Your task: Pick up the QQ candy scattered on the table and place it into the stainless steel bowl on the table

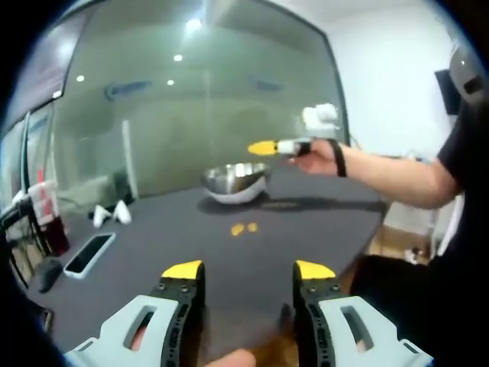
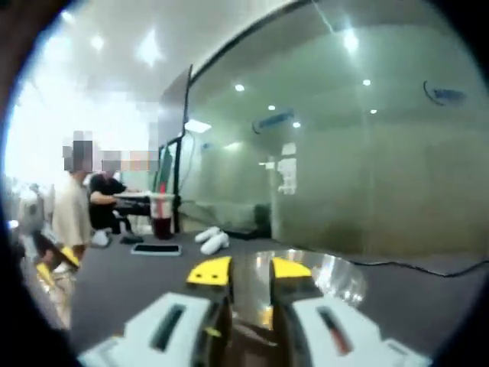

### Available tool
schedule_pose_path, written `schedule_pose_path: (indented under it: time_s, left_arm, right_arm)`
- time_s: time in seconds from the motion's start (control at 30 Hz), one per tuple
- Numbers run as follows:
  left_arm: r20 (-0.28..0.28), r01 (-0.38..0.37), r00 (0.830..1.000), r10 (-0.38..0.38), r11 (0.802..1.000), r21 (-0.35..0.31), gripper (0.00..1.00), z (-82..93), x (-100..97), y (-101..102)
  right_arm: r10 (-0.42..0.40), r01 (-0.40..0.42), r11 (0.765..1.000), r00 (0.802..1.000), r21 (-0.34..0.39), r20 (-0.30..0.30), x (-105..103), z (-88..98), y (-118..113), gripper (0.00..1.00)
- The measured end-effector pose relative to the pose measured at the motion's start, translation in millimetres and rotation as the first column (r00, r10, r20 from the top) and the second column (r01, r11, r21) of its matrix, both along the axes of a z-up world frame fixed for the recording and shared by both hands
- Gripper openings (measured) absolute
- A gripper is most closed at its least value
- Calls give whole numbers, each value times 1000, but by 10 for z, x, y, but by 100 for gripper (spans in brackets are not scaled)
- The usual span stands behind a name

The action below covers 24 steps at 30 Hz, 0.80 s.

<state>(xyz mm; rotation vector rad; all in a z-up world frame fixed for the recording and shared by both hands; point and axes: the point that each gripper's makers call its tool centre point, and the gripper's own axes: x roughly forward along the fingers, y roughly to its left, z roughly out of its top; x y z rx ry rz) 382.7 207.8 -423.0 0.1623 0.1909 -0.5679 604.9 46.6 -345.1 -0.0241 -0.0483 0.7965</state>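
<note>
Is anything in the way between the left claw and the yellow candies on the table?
Nothing visible is. The left claw hangs open above bare dark table, and the candies lie ahead of it, with the stainless steel bowl just behind them.

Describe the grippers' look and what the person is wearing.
Both the left gripper and the right gripper have pale grey slotted jaw bodies, black inner edges and yellow tips. The person's hand has a dark wristband; a black short sleeve sits above.
</note>
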Motion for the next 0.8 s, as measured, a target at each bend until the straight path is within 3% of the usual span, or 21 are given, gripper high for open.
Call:
schedule_pose_path:
  time_s: [0.2,0.3,0.4,0.57,0.8]
  left_arm:
    - [1,-2,1000,2,1000,-2,47,2,-5,7]
    - [-2,-1,1000,1,1000,3,47,-7,-6,7]
    - [-1,0,1000,0,1000,4,47,-6,0,9]
    - [3,3,1000,-3,1000,2,47,0,21,-3]
    - [10,5,1000,-5,1000,1,47,17,35,-9]
  right_arm:
    - [102,-105,993,993,-53,-56,-413,-337,-117,20]
    - [199,-203,978,976,-43,-93,-639,-517,-149,20]
    - [228,-236,968,969,-85,-98,-821,-679,-187,20]
    - [245,-257,959,963,-116,-113,-931,-822,-157,20]
    - [274,-292,940,954,-176,-119,-1002,-918,122,20]
